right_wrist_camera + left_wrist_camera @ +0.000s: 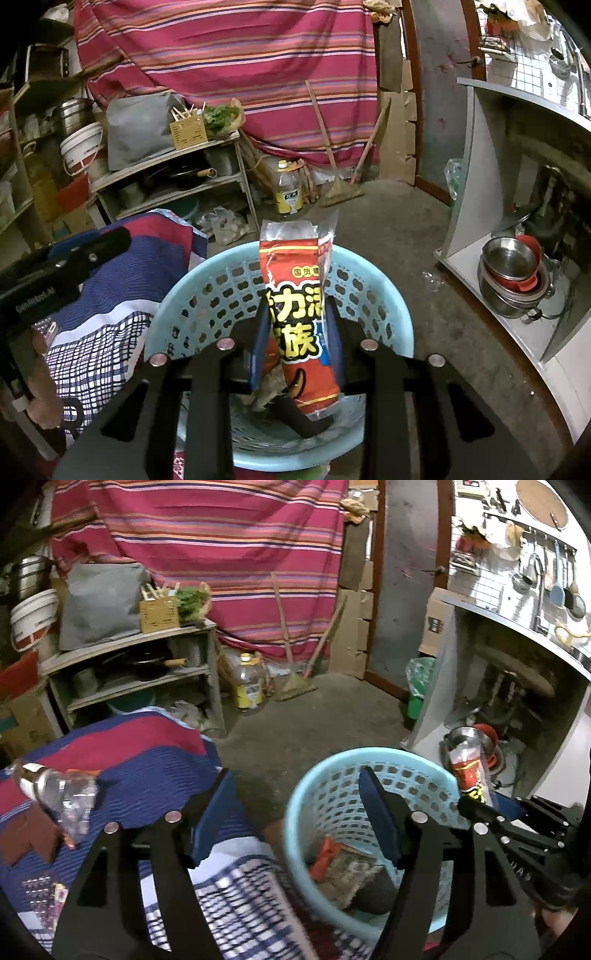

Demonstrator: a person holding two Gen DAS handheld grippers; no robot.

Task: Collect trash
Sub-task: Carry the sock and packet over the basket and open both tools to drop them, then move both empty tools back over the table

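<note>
A light blue plastic basket (306, 797) stands on the floor beside a bed, with crumpled wrappers (343, 867) in its bottom. My left gripper (295, 779) is open and empty, hanging over the basket's left rim and the bed's edge. My right gripper (297, 306) is shut on a red snack wrapper (291, 258), which stands upright above the basket (388, 288). In the left wrist view that wrapper (469, 771) shows at the basket's right side. A crushed clear plastic bottle (55, 790) lies on the bed's blue and red blanket (147, 760).
A grey shelf (140, 664) with pans stands behind the bed. A yellow oil bottle (249, 686) and a broom (295, 686) lean by the striped curtain. On the right are a green bin (417, 694) and a cabinet with metal bowls (513, 273). A hand (40, 387) holds the left gripper.
</note>
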